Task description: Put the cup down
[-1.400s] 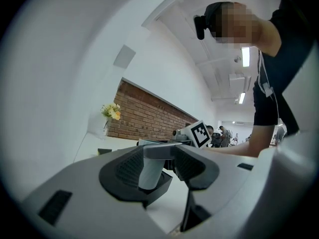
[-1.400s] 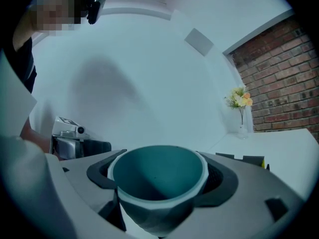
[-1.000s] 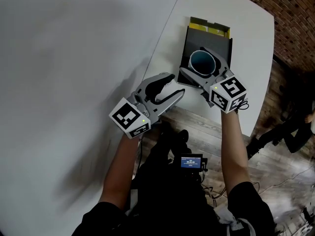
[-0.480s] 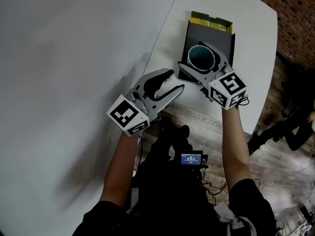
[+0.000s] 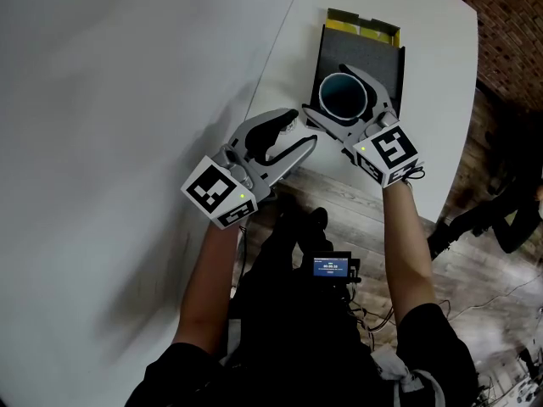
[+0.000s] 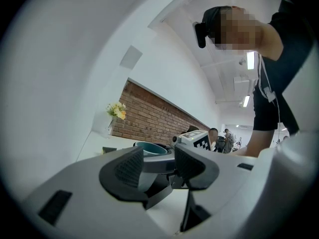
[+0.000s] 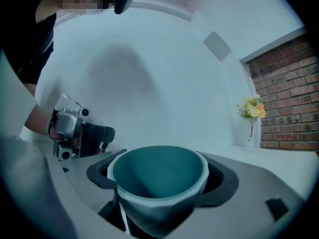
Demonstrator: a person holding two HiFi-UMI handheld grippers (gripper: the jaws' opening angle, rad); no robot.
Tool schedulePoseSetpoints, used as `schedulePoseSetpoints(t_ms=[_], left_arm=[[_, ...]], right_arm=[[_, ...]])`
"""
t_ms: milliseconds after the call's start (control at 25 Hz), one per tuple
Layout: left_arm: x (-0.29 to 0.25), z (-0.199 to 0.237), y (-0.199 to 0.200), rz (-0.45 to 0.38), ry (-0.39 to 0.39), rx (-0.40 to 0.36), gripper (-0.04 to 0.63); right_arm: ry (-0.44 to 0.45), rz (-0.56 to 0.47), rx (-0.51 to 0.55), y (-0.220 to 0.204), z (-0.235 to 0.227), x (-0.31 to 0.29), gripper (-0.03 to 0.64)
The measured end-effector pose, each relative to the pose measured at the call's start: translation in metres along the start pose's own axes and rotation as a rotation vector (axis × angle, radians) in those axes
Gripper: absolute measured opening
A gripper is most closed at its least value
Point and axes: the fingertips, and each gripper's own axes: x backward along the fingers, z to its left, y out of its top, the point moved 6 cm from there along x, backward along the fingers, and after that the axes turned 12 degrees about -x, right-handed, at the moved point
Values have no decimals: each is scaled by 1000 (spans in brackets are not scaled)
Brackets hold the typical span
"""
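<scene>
Clamped from both sides on the teal cup point(image 7: 155, 195) with the dark ribbed pads point(image 7: 97, 174) of the right gripper point(image 7: 162, 177); spread wide to take its girth, pressed against the outer wall just below the pale rim. Upright in that grip, mouth open upward. From the head view, held over the dark tray point(image 5: 392, 68) with the yellow far edge, toward the tray's near end; no telling whether resting on the tray floor or clear of it. Slightly apart on the left gripper point(image 6: 159, 166), ribbed pads point(image 6: 130, 167) facing one another across a narrow gap, gripping nothing; through that gap, only a far glimpse of the cup's rim and of the right gripper's marker cube point(image 6: 199, 139). Pointing about level toward the right gripper, tips just beside its nearer jaw and not touching it. Outward from there: bare forearms point(image 5: 405, 236) behind both grippers, a white table point(image 5: 433, 100) under the tray, wooden floor point(image 5: 339, 200) below the table's near edge, a small lit screen point(image 5: 331, 268) at the person's waist. Farther off, a plain white wall point(image 5: 119, 91) on the left, a brick wall point(image 7: 289, 103) at the back, and a vase of flowers point(image 7: 252, 112) at the table's far end.
</scene>
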Motion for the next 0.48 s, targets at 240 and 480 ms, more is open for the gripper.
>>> schedulePoseSetpoints(t_ms=[240,480], left_arm=[[2,0,0,-3,1,2,201],[2,0,3,-5,-1,-1,201]], right_arm=[[-5,-18,18,-2,0,1,430],[0,-12,13,-2,-1,1,430]])
